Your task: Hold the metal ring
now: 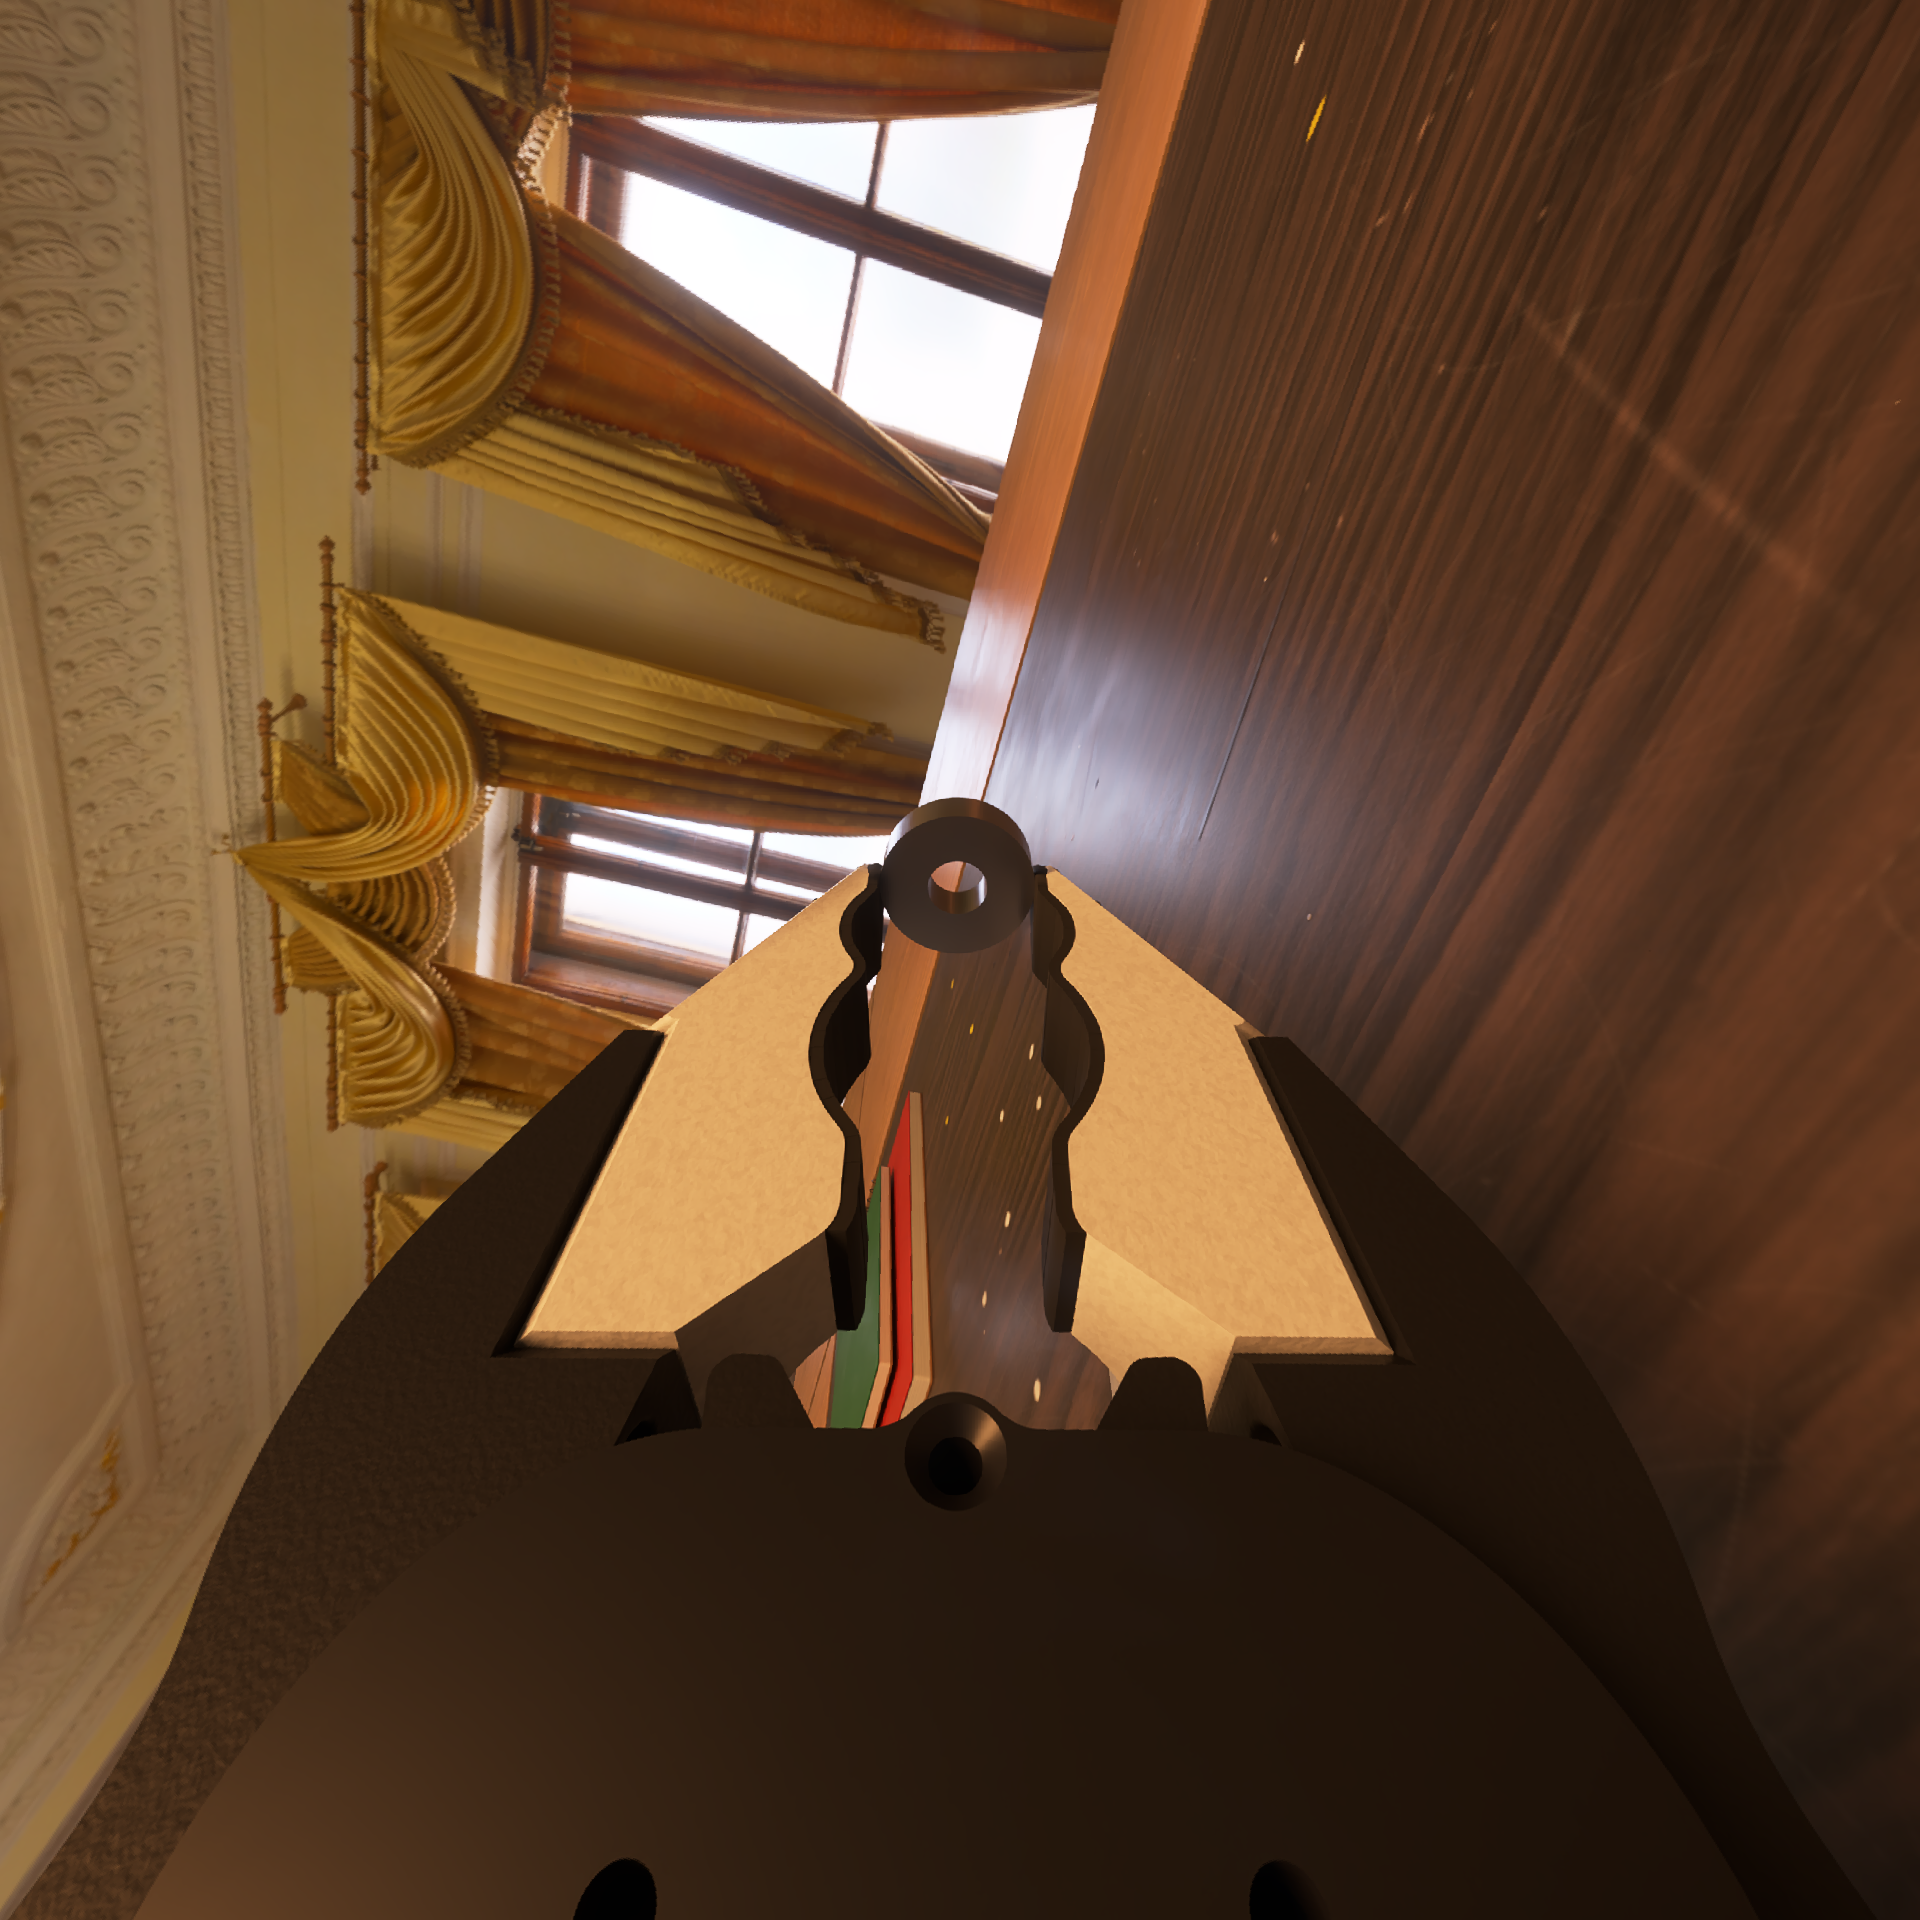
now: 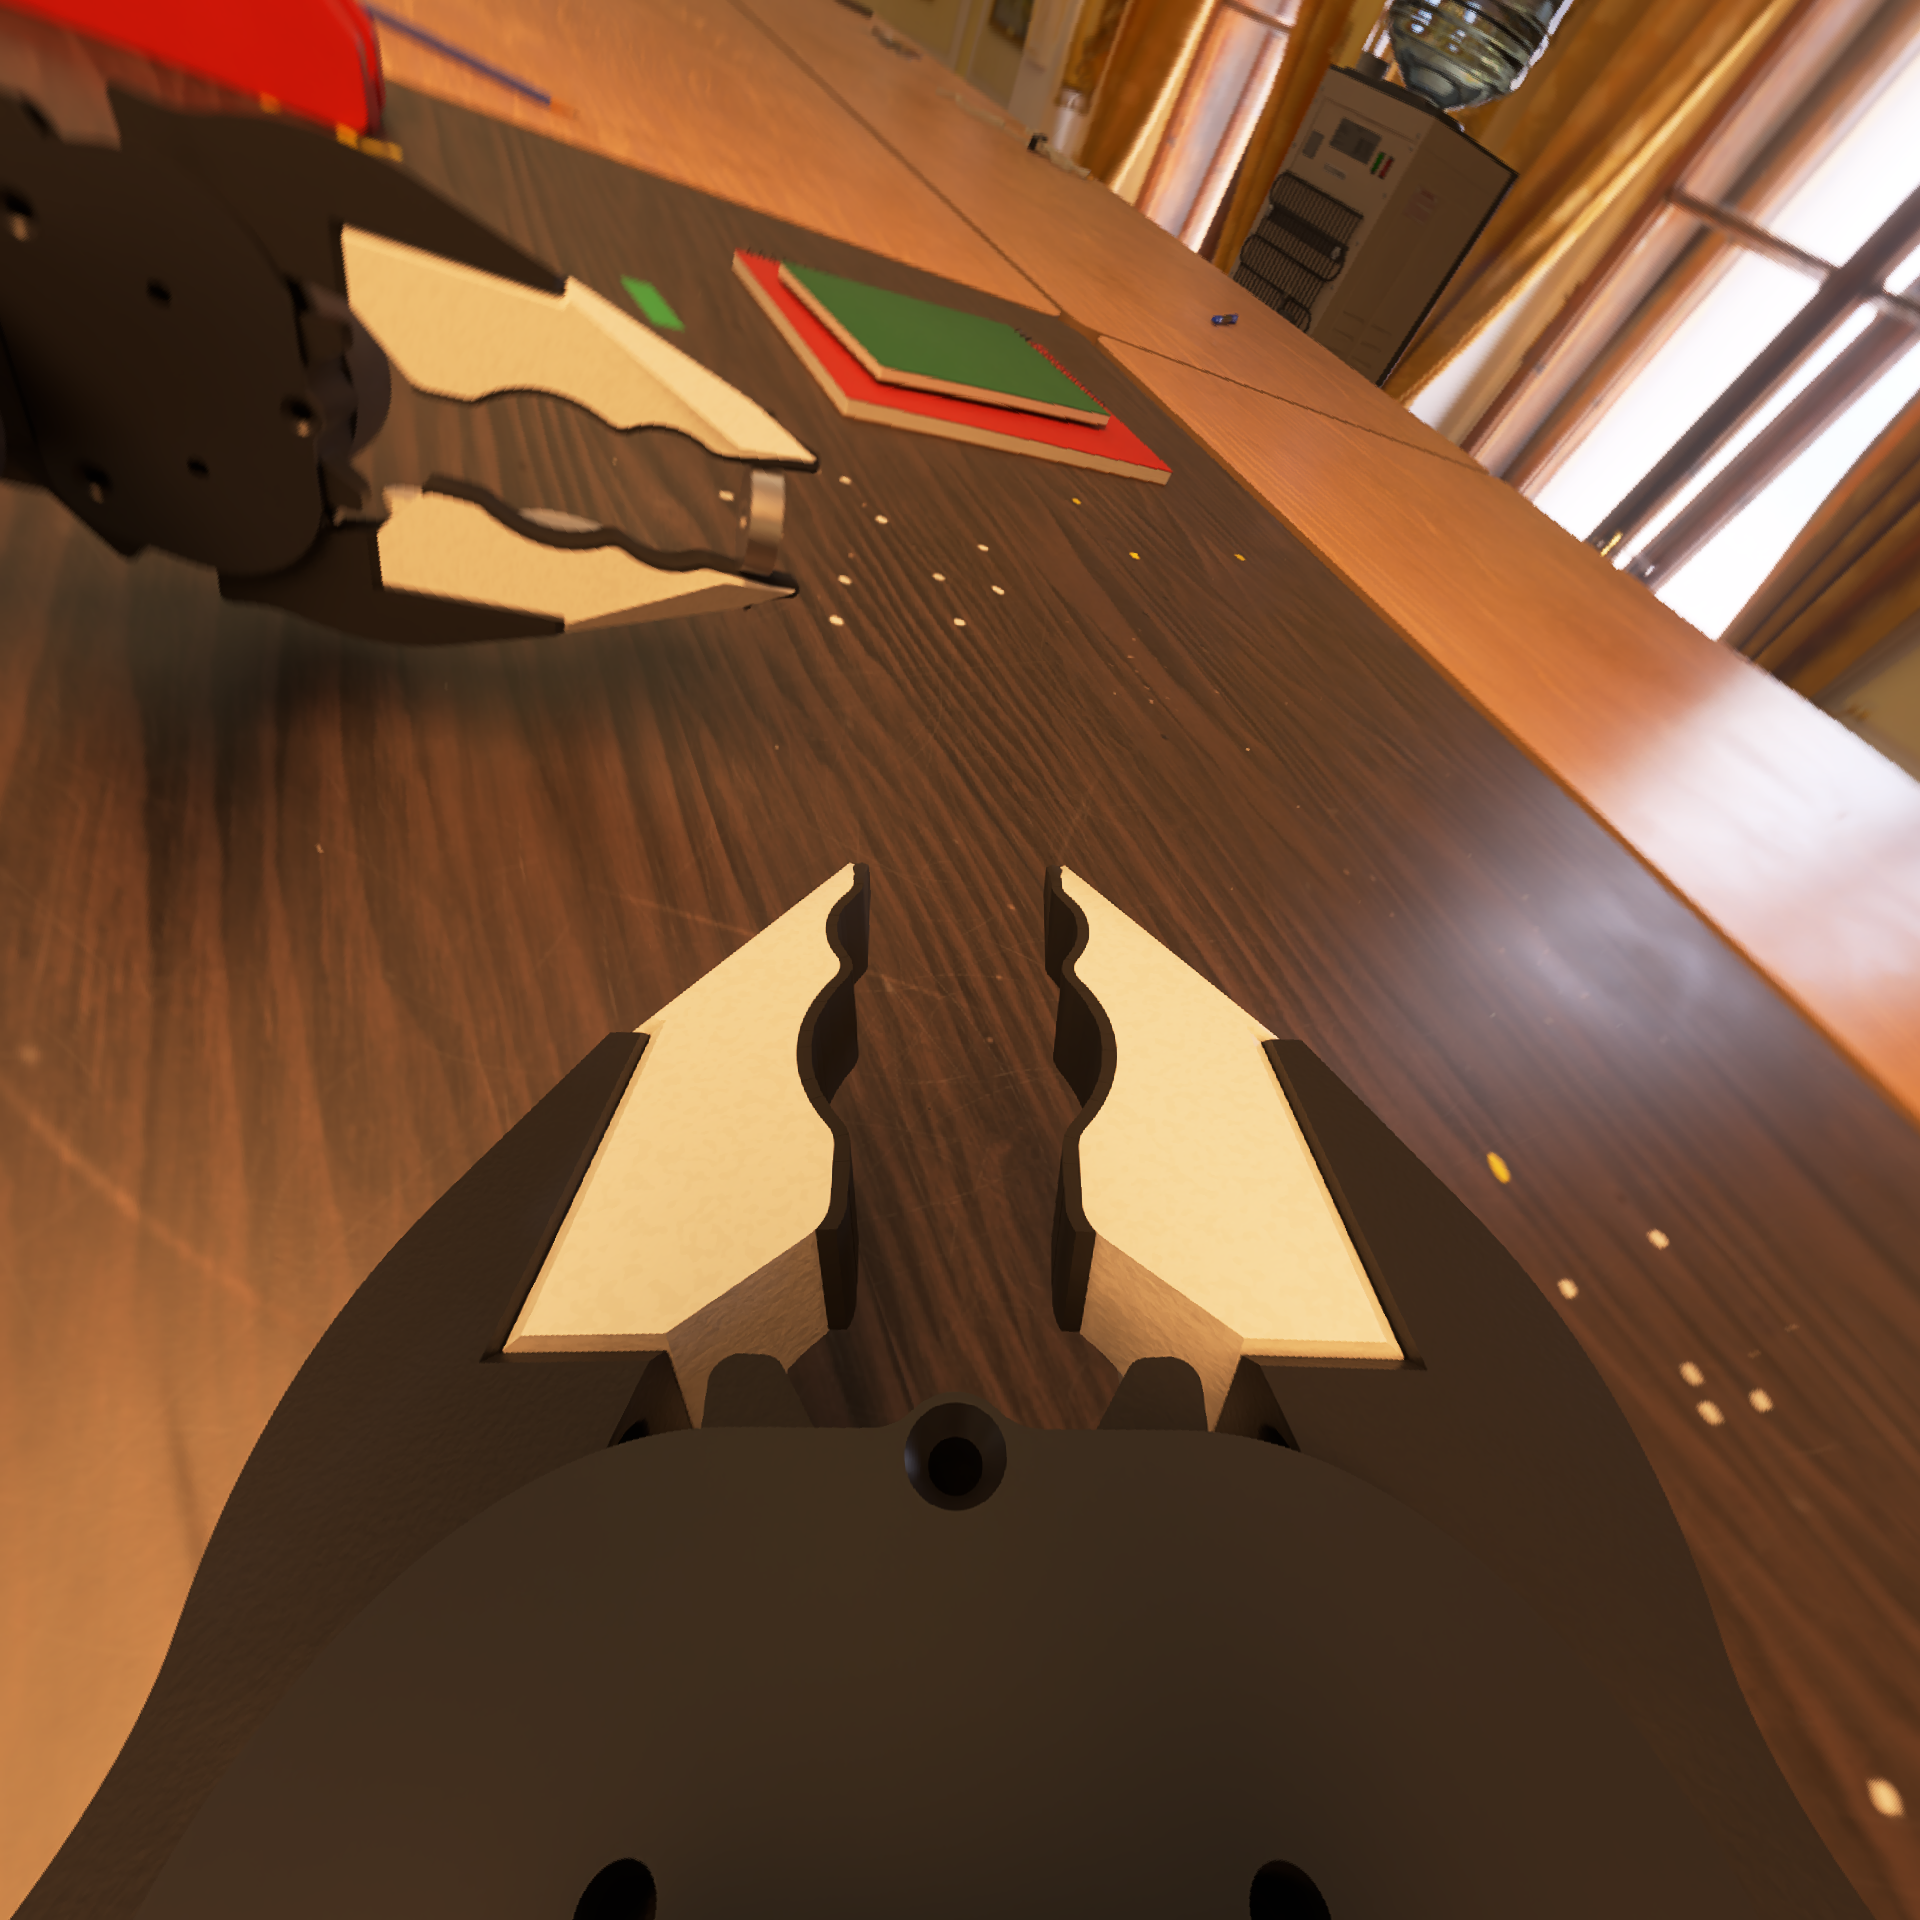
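Observation:
My left gripper (image 1: 958, 878) is shut on the metal ring (image 1: 958, 891), a dark thick washer with a small centre hole, pinched at the fingertips and held above the dark wooden table (image 1: 1455, 727). In the right wrist view the left gripper (image 2: 764, 525) shows at upper left, turned on its side, with the ring (image 2: 767, 514) seen edge-on as a silvery disc between its tips, just above the table (image 2: 935, 831). My right gripper (image 2: 956, 883) is open and empty, low over the table, well short of the ring.
A green board (image 2: 935, 343) lies on a red board (image 2: 1101, 442) beyond the ring; both show between my left fingers (image 1: 883, 1299). A small green tile (image 2: 651, 301) and a red object (image 2: 260, 52) sit at the far left. Small pale specks dot the table. Its lighter edge (image 2: 1558, 623) runs along the right.

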`<action>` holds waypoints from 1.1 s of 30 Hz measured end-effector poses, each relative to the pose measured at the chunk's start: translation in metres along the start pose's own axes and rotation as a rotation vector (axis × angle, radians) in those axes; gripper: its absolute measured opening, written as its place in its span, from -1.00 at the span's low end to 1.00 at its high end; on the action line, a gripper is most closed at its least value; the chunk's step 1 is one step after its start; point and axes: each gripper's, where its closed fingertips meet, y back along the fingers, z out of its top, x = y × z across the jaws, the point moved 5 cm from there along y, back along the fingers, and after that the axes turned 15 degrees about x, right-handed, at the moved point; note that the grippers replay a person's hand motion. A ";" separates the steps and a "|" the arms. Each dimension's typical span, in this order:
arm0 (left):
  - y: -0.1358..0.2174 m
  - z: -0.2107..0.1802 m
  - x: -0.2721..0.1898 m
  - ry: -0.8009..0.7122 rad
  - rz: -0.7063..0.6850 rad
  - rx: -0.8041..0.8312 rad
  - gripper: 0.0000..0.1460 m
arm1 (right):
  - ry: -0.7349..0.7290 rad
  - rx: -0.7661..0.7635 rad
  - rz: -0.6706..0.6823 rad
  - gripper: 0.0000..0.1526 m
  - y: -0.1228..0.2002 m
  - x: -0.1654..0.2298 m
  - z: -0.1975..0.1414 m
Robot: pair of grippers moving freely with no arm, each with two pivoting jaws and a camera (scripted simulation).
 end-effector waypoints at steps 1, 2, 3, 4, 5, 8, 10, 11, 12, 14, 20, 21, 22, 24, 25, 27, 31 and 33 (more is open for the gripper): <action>0.000 0.000 0.000 0.001 0.005 -0.002 -0.62 | -0.041 -0.012 0.011 -0.57 0.001 -0.002 -0.001; 0.000 0.000 0.000 -0.001 0.010 -0.004 -0.62 | -0.070 -0.026 0.018 -0.57 0.003 -0.005 0.000; 0.000 0.000 0.000 -0.004 0.014 -0.007 -0.62 | -0.085 -0.039 0.021 -0.58 0.005 -0.007 0.000; 0.000 0.000 0.000 -0.008 0.018 -0.010 -0.62 | -0.093 -0.047 0.016 -0.59 0.006 -0.009 0.000; 0.000 0.000 0.000 -0.010 0.020 -0.011 -0.62 | -0.096 -0.049 0.007 -0.59 0.008 -0.010 -0.001; -0.002 -0.002 0.000 -0.001 0.020 -0.008 -0.62 | -0.083 -0.025 -0.006 -0.61 0.010 -0.012 -0.009; -0.003 -0.003 0.000 0.013 0.016 -0.008 -0.62 | -0.071 -0.003 -0.016 -0.62 0.010 -0.013 -0.014; -0.003 -0.004 0.001 0.021 0.017 -0.010 -0.62 | -0.076 0.001 -0.016 -0.62 0.011 -0.015 -0.015; -0.003 -0.004 0.001 0.025 0.020 -0.013 -0.62 | -0.087 -0.001 -0.013 -0.62 0.011 -0.016 -0.015; -0.003 -0.004 0.001 0.018 0.028 -0.019 -0.62 | -0.115 -0.014 -0.009 -0.63 0.014 -0.019 -0.015; 0.000 0.002 0.000 -0.015 0.061 -0.068 -0.62 | -0.164 -0.018 -0.015 -0.66 0.017 -0.026 -0.018; 0.000 0.003 0.000 -0.020 0.065 -0.071 -0.62 | -0.167 -0.020 -0.017 -0.68 0.018 -0.027 -0.018; 0.000 0.003 0.000 -0.024 0.068 -0.073 -0.62 | -0.169 -0.023 -0.018 -0.70 0.020 -0.028 -0.017; 0.001 0.004 0.000 -0.027 0.076 -0.077 -0.62 | -0.172 -0.031 -0.014 -0.75 0.022 -0.028 -0.016; 0.002 0.005 0.001 -0.028 0.083 -0.081 -0.62 | -0.174 -0.035 -0.007 -0.78 0.023 -0.027 -0.015; 0.002 0.005 0.002 -0.037 0.102 -0.087 -0.62 | -0.172 -0.040 0.017 -0.86 0.024 -0.025 -0.015; 0.004 0.005 0.004 -0.055 0.137 -0.095 -0.62 | -0.153 -0.018 0.074 -1.00 0.024 -0.021 -0.016; 0.003 0.003 0.005 -0.066 0.152 -0.089 -0.62 | -0.139 0.002 0.094 -1.00 0.023 -0.020 -0.018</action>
